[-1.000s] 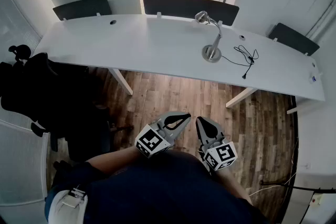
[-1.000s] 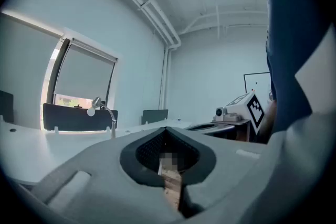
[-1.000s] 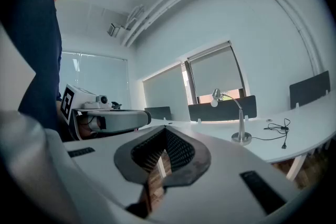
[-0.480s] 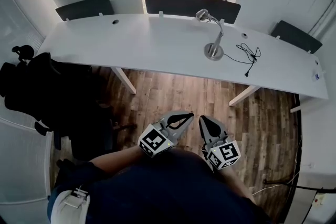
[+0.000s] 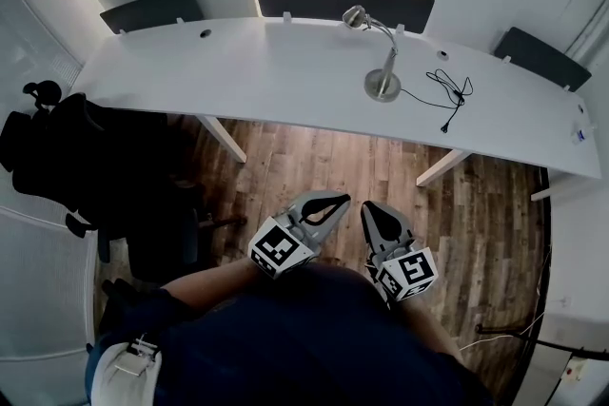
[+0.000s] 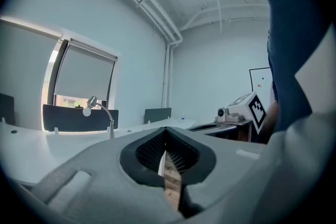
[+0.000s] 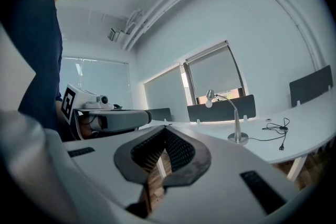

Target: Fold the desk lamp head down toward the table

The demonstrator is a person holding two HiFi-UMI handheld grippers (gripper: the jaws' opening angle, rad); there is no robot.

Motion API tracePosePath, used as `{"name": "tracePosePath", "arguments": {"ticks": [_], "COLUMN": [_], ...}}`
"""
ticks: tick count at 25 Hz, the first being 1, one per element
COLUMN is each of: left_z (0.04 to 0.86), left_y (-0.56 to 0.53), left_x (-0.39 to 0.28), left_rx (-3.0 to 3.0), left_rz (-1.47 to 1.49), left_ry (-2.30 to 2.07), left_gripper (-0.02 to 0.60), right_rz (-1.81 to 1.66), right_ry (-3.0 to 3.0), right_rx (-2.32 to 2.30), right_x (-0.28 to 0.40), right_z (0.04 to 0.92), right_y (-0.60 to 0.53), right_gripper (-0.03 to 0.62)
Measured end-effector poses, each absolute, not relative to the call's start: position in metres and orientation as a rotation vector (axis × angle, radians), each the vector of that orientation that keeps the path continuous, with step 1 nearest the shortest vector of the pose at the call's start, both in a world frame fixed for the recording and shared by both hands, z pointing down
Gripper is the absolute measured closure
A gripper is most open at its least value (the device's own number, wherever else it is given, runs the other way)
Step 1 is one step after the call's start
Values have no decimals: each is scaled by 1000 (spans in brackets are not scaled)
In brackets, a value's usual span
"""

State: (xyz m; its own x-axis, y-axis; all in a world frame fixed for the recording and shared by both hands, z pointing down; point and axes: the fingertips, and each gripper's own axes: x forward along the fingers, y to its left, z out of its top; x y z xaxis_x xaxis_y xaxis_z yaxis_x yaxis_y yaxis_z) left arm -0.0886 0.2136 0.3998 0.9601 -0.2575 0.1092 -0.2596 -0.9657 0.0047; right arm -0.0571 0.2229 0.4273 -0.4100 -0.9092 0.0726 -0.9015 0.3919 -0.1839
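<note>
Left gripper (image 5: 340, 200) and right gripper (image 5: 366, 207), both clenched empty, stand well short of the desk lamp (image 5: 387, 71); they should approach its lamp head (image 5: 354, 15) squarely.

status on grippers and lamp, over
Left gripper and right gripper both shut, empty, short of the desk. Desk lamp upright, head not yet folded. Loose cable lies beside its base.

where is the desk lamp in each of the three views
Head view: desk lamp upper centre-right, standing on the white table.
Left gripper view: left of centre, at mid height.
Right gripper view: right of centre, on the table.
Shared landmark: the dark panel right behind the lamp.
</note>
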Motion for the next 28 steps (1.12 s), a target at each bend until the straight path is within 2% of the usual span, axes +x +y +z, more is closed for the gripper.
{"name": "tracePosePath", "arguments": {"ticks": [14,28], "left_z": [412,382], "left_y": [159,1], "left_x": [-56,-47], "left_rx": [3097,3250], "left_rz": [155,82], "left_ry": [-523,-400], "left_gripper": [575,575], "right_rz": [-295,-272], "right_ry": [2600,2535], "right_rx": [-1671,-1846], "right_x": [-14,-9], "right_z": [444,438], "right_y": [175,28], "right_gripper": [583,583]}}
